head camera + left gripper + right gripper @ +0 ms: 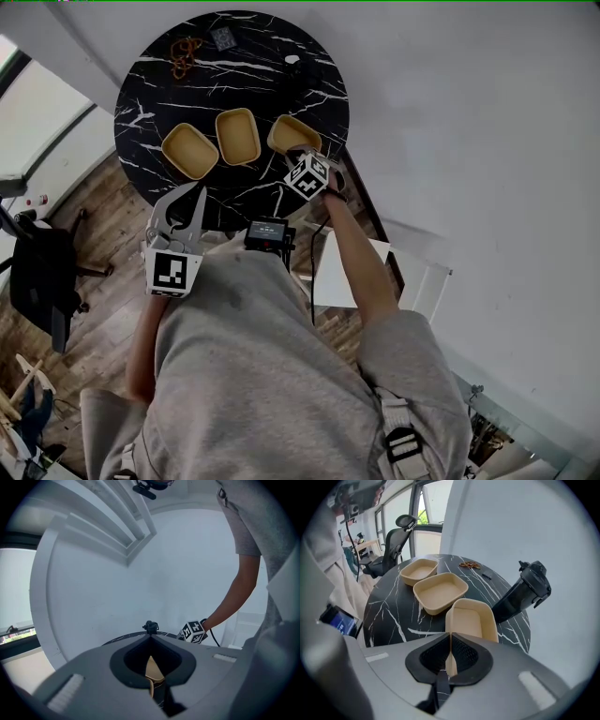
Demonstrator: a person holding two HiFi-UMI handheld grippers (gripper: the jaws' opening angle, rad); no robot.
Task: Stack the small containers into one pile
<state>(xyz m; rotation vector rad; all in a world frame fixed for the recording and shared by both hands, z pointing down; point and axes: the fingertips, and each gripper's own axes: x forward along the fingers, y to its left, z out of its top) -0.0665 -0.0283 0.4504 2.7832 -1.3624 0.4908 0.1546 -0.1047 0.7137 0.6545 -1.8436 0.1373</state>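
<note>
"Head view, biggest thing first: what carries it all?"

"A round black counter veined in white, seen from above the person's grey-shirted shoulders."

"How are the arms set?"

"The right arm reaches out nearly straight, its bare forearm at the counter's near edge. The wrist is bent so the right claw points steeply down. The left arm is folded with the elbow by the body. The left claw sits close to the chest at the counter's near edge, aimed roughly level toward the counter."

"And the containers?"

"Three tan, open ones stand in a row, none stacked. The left container has the middle container just beside it, and the right container is next, toward the counter's right edge."

"Is either claw gripping?"

"In the right gripper view the right claw is clenched on the right container's near wall, with the thin rim pinched between the pads. That container looks tipped compared with the other two. Whether its far end touches the counter I cannot tell. In the left gripper view the left claw's tips meet with nothing between them. A tan container only shows beyond, through the hollow behind the tips."

"Anything smaller?"

"A brown tangle and a small grey item lie at the far side, well apart from the row."
</note>
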